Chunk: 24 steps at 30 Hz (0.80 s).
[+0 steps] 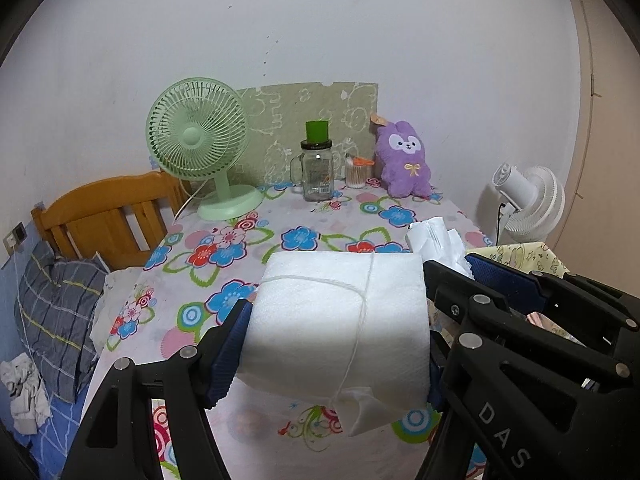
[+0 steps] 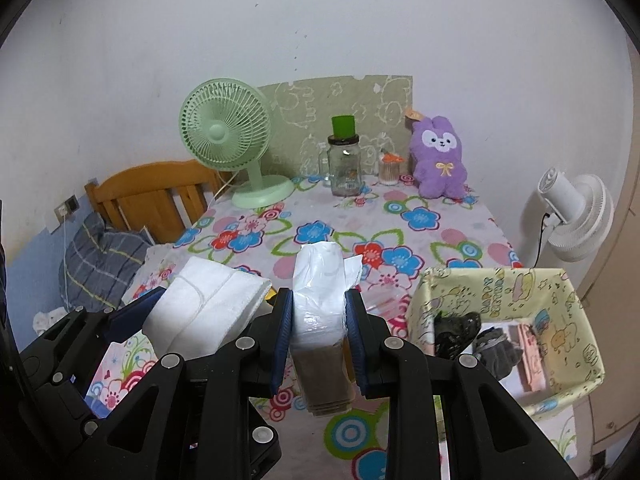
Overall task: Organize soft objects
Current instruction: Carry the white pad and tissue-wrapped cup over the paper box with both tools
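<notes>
**Carrying 2 soft bundles toward the box**

Pinching a tied white foam bundle point(image 1: 340, 320), the left gripper point(image 1: 340, 344) is hovering over the table point(image 1: 224, 240). The right gripper point(image 2: 318, 332) is squeezing a wrapped tissue pack point(image 2: 318, 300). The patterned box point(image 2: 560, 304) is already holding a few items; both bundles and the purple plush point(image 2: 438, 160) are probably still waiting.

The box's point(image 2: 504, 292) dark contents are indistinct; the jar label point(image 1: 320, 178) is unreadable.

I see even, soft indoor light in both views, with no harsh glare. The white bundle point(image 1: 340, 320) is shaded on its near face. Fisheye bending curves the wall point(image 2: 320, 20) and darkens the corners. Close parts look slightly soft; distant things are sharp.
</notes>
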Each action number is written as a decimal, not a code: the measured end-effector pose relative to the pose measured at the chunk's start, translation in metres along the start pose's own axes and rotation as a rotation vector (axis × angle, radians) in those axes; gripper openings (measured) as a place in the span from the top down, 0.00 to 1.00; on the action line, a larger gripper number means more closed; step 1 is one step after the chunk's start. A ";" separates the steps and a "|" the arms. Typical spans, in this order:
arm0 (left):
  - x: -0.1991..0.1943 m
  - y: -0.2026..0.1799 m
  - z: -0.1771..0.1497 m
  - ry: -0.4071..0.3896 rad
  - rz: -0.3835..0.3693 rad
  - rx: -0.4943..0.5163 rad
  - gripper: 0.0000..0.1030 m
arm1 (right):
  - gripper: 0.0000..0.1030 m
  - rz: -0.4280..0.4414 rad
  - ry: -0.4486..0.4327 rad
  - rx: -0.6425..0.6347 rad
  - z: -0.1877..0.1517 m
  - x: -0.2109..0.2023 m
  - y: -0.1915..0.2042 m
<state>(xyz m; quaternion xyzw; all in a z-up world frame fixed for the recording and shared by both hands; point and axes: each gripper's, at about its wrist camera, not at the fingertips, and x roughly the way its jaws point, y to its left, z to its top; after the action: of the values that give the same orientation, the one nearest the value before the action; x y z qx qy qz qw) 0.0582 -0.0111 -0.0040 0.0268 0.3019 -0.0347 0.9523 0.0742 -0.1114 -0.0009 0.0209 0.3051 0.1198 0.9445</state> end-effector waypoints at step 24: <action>0.018 -0.054 0.017 -0.007 -0.044 0.038 0.28 | 0.71 -0.057 -0.017 0.040 0.008 -0.002 -0.060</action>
<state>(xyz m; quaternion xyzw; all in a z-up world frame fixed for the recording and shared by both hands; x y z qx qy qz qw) 0.0786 -0.0674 -0.0020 0.0380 0.2985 -0.0614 0.9517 0.0902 -0.1695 0.0003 0.0318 0.2998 0.0866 0.9495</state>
